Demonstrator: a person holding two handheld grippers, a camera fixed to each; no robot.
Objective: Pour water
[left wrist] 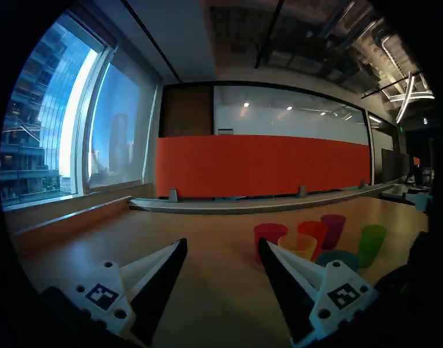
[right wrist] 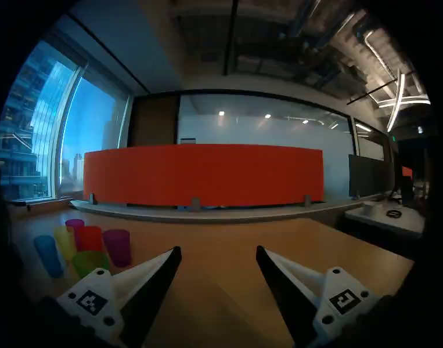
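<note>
Several plastic cups stand in a cluster on the wooden table (left wrist: 221, 243). In the left gripper view I see a red cup (left wrist: 270, 235), an orange-red cup (left wrist: 313, 231), a purple cup (left wrist: 333, 227), a yellow cup (left wrist: 298, 245), a green cup (left wrist: 371, 243) and a blue cup (left wrist: 337, 259). My left gripper (left wrist: 222, 248) is open just left of them, with nothing between its fingers. In the right gripper view the cups sit at the lower left: a blue cup (right wrist: 47, 254), a red cup (right wrist: 89, 238), a purple cup (right wrist: 118, 246) and a green cup (right wrist: 89, 262). My right gripper (right wrist: 219, 250) is open over bare table.
An orange partition (left wrist: 262, 165) runs along the table's far edge. Large windows (left wrist: 53, 139) are on the left. A side desk (right wrist: 389, 217) with a monitor (right wrist: 369, 176) stands at the right. The wooden table (right wrist: 233, 261) lies bare ahead of the right gripper.
</note>
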